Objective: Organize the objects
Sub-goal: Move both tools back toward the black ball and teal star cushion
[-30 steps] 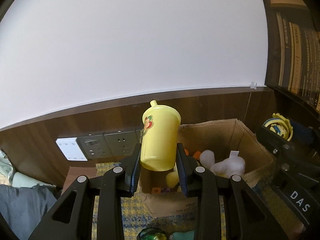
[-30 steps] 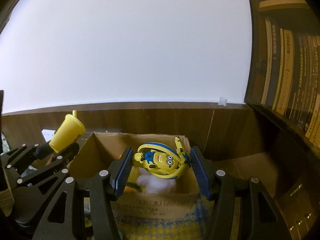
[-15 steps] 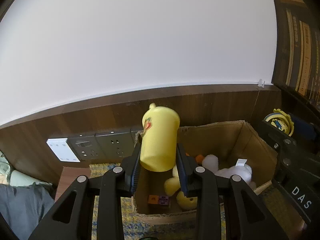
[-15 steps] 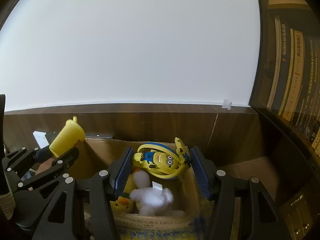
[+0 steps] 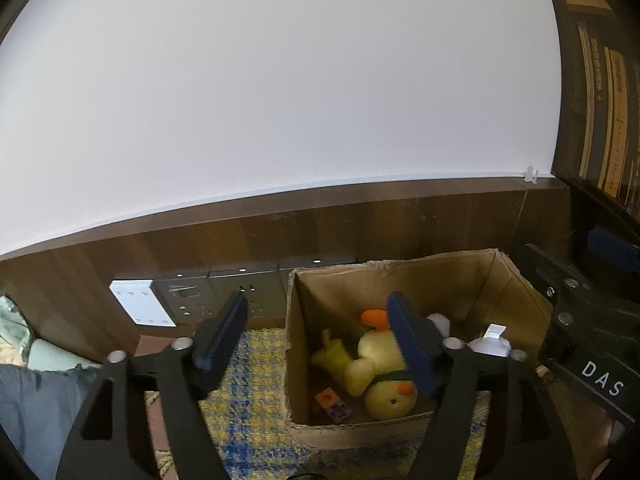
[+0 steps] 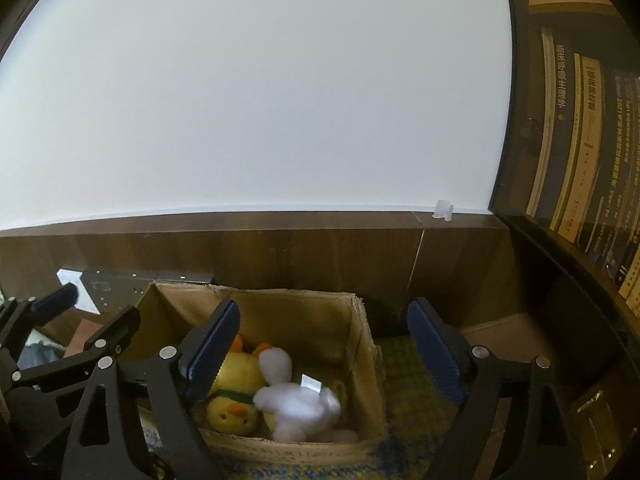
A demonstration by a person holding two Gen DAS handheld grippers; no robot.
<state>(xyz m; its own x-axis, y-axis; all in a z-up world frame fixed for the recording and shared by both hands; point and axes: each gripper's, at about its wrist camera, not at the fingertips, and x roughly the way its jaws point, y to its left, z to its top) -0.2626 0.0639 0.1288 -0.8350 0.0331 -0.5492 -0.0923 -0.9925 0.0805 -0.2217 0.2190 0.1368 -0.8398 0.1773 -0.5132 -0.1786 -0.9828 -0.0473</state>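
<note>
An open cardboard box (image 5: pixel 404 280) (image 6: pixel 360 344) stands on a yellow and blue woven mat against the wood wall panel. Inside lie a yellow plush duck (image 5: pixel 372 364) (image 6: pixel 236 404), a white plush toy (image 6: pixel 296 404) (image 5: pixel 490 344), a yellow cup (image 5: pixel 334 360) on its side, and a small orange and purple block (image 5: pixel 332 402). My left gripper (image 5: pixel 318 344) is open and empty above the box's left wall. My right gripper (image 6: pixel 324 348) is open and empty above the box's right part. The minion toy is not visible.
Grey wall sockets (image 5: pixel 224 292) and a white plate (image 5: pixel 140 302) sit left of the box. A dark bookshelf with books (image 6: pixel 576 152) fills the right side. Grey and green cloth (image 5: pixel 28 376) lies at far left. The woven mat (image 5: pixel 244 412) extends around the box.
Both grippers have opened. The yellow cup has left my left gripper and now lies in the box. The minion toy has left my right gripper and is out of sight.
</note>
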